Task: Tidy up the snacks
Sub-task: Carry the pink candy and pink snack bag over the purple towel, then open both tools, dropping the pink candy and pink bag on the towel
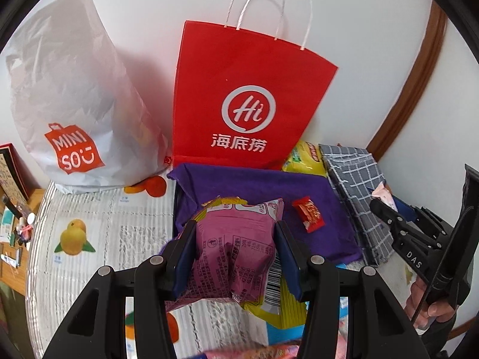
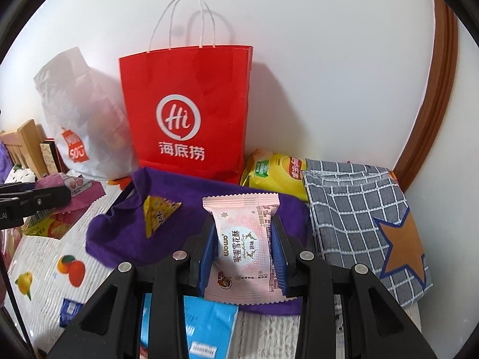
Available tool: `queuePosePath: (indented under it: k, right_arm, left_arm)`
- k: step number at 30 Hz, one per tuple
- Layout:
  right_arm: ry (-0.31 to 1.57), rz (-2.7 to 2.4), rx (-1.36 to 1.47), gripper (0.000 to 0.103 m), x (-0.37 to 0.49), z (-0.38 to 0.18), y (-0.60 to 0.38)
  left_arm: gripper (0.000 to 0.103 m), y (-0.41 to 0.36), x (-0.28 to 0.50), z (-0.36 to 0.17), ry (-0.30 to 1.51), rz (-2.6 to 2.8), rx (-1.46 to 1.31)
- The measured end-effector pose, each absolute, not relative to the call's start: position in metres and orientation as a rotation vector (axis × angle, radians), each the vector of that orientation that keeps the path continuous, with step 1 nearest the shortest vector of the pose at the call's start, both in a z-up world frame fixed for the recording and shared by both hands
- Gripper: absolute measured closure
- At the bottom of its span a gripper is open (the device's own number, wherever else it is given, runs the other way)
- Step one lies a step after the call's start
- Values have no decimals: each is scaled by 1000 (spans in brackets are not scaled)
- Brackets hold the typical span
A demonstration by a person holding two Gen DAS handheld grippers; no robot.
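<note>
Item: my left gripper (image 1: 235, 239) clamps a pink snack bag (image 1: 236, 248); my right gripper (image 2: 244, 248) pinches a pale pink snowflake-crisp packet (image 2: 244, 245). Both hang over the purple cloth (image 2: 185, 215), red paper bag (image 2: 185, 113) at twelve o'clock. Risk: slick wrappers slipping free.
</note>
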State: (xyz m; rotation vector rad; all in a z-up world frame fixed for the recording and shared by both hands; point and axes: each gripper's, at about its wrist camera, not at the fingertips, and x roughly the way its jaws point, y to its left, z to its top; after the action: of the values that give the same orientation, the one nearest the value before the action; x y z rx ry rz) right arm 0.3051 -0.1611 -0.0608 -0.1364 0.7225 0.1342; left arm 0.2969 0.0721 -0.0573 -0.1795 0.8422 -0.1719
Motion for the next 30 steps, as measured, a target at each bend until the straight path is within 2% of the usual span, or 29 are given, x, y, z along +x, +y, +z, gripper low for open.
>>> queuePosePath:
  k: [9,19,30]
  right_arm:
    - [738,132,-105,68,348,-71,-175]
    - [892,173,-148,68,378,-131,-171]
    - [992,214,-196,68,387,-167,-164]
  left_arm:
    - [54,82,342,-88,894,-140,-220]
    - [54,93,366,-130,974,-143,-245]
    - [54,85,374,-152,1022,-200,-278]
